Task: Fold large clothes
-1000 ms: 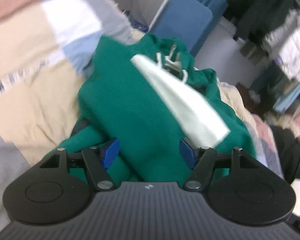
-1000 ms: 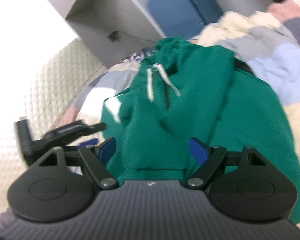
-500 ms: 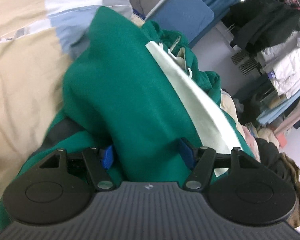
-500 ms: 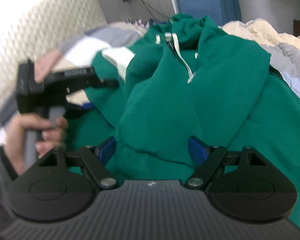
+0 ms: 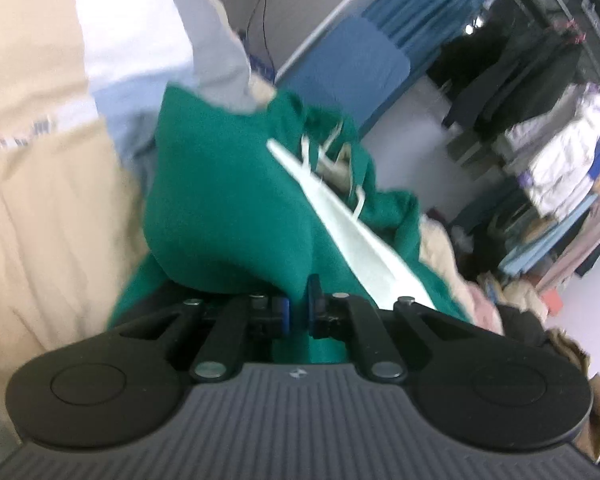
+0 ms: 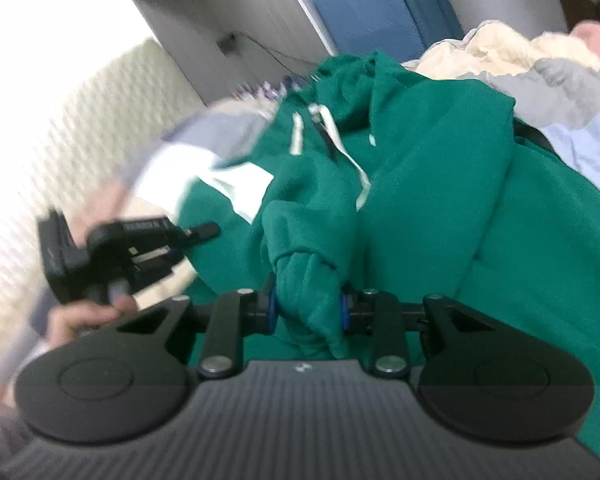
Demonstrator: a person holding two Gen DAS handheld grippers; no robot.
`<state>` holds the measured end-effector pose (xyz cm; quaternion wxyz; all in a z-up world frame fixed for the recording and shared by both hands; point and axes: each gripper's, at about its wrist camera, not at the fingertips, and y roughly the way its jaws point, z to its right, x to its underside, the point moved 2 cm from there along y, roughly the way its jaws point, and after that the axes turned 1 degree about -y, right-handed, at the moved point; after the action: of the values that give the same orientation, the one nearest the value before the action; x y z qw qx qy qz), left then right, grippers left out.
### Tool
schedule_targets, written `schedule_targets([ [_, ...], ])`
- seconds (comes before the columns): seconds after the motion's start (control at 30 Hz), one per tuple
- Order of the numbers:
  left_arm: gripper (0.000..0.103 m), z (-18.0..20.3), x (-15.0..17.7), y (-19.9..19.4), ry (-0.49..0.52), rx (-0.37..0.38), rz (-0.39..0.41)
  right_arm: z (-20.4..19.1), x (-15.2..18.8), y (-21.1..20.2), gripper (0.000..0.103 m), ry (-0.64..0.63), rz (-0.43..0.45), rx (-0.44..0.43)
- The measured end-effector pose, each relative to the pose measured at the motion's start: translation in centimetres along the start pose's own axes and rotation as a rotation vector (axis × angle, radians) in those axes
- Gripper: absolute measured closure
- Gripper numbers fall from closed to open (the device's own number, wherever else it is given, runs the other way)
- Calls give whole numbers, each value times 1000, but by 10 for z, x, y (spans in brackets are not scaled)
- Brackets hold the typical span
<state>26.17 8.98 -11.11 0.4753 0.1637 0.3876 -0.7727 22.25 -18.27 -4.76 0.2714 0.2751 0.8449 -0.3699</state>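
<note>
A green hoodie (image 5: pixel 228 208) with white drawstrings and a white panel (image 5: pixel 360 248) lies crumpled on a bed. My left gripper (image 5: pixel 298 306) is shut on a fold of its green fabric. In the right wrist view the hoodie (image 6: pixel 440 208) fills the middle, and my right gripper (image 6: pixel 306 306) is shut on a bunched wad of its fabric. The left gripper (image 6: pixel 112 248), held in a hand, shows at the left of that view, beside the hoodie's white panel.
The bedspread (image 5: pixel 40 160) has beige, white, blue and grey patches. A blue chair back (image 5: pixel 348 64) stands behind the bed. A clothes rack (image 5: pixel 540 140) with hanging garments is at the right. A quilted headboard (image 6: pixel 80 128) is on the left.
Both grippers went from open around the green fabric to shut on it. The hoodie bunched up between the right fingers.
</note>
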Motion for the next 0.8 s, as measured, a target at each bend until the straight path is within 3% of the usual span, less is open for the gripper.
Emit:
schedule_targets([
  [0.17,94,2,-9,-17,5,-32,15,20,1,-10,73,200,-13,-91],
  [0.4,94,-4,11,1,67,-133,-51,32,15,10,72,239,-120,141],
  [0.5,94,-9,19,12,71,-159,-85,35,17,15,70,218,-125,214],
  [0.8,92,-7,26,26,148,-210,-108,38,16,28,68,186,-141,277],
])
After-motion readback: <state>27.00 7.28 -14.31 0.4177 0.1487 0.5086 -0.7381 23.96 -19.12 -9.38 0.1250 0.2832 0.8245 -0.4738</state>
